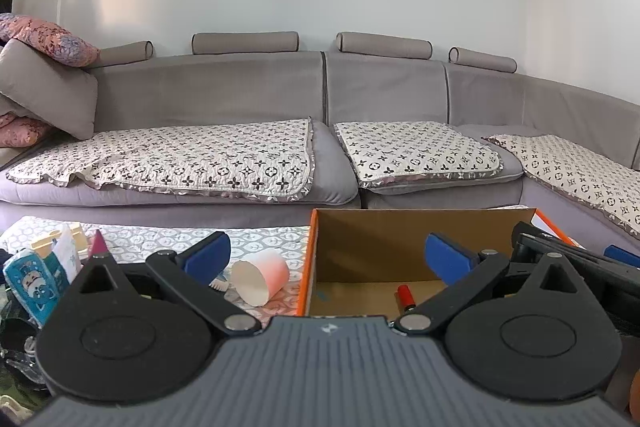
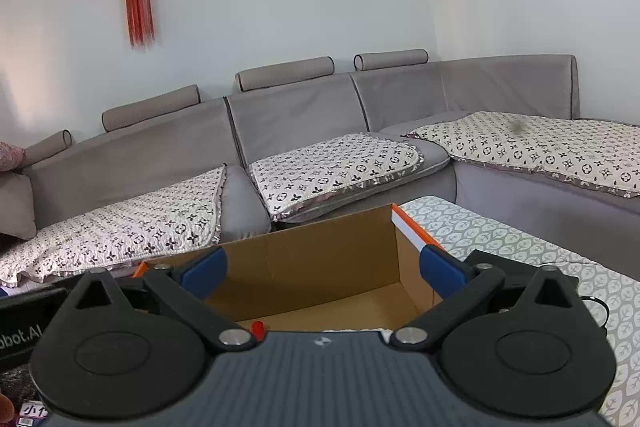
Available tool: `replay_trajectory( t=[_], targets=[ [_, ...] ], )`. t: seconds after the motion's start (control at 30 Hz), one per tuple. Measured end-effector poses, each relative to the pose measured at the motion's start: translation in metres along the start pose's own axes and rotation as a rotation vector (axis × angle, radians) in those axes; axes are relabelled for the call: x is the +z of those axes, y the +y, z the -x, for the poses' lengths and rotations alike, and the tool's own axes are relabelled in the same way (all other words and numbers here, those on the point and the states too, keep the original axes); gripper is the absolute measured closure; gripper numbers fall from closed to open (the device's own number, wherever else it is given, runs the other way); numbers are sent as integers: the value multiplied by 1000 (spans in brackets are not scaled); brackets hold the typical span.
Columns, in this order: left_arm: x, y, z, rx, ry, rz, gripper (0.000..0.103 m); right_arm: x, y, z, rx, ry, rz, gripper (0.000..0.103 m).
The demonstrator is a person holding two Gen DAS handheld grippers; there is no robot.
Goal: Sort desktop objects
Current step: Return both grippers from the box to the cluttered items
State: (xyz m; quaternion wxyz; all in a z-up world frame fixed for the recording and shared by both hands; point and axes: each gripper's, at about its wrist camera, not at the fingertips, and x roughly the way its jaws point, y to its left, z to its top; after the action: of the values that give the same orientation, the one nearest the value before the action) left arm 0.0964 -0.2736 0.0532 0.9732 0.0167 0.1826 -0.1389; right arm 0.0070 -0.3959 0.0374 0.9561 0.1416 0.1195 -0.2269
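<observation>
Hidden: the near part of the cardboard box (image 1: 420, 239) floor is covered by the left gripper (image 1: 328, 259) body; the items at the left edge are cut off and hard to identify.
Red cylinder (image 1: 406, 298): seen lying on the box floor, long axis running away from the camera; in the right wrist view only its tip (image 2: 257, 328) is shown.
Paper cup (image 1: 262, 277): laid on its side on the tabletop (image 1: 160, 239), just left of the box, mouth turned toward the camera.
Left gripper: jaws spread wide, nothing held.
Right gripper (image 2: 322, 269): jaws spread wide over the box, nothing held.
</observation>
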Motion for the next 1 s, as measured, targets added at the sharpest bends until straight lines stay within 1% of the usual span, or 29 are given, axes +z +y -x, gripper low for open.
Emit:
replay_trajectory(
  t=[0.1, 0.23, 0.37, 0.47, 0.6, 0.7, 0.8, 0.87, 0.93, 1.0],
  targets=[
    [0, 8, 7, -3, -6, 3, 0, 1, 6, 5, 29, -9, -3, 0],
    [-5, 28, 21, -6, -14, 2, 0, 0, 22, 15, 86, -22, 10, 0],
    [-16, 64, 37, 5, -17, 2, 0, -2, 41, 26, 149, -34, 36, 0],
    [-29, 93, 50, 48, -13, 17, 0, -6, 59, 35, 211, -34, 54, 0],
    [-48, 132, 67, 125, 8, 33, 0, -16, 85, 50, 299, -18, 86, 0],
    [-62, 154, 78, 188, 17, 32, 0, -24, 103, 63, 361, -4, 111, 0],
    [-74, 168, 85, 242, 20, 19, 0, -41, 120, 79, 415, 14, 134, 0],
    [-84, 174, 87, 260, 24, 16, 0, -54, 128, 90, 449, 33, 158, 0],
    [-93, 180, 85, 281, 37, 18, 0, -71, 138, 99, 474, 43, 215, 0],
    [-101, 186, 80, 307, 45, 15, 0, -86, 149, 99, 487, 85, 283, 0]
  ],
)
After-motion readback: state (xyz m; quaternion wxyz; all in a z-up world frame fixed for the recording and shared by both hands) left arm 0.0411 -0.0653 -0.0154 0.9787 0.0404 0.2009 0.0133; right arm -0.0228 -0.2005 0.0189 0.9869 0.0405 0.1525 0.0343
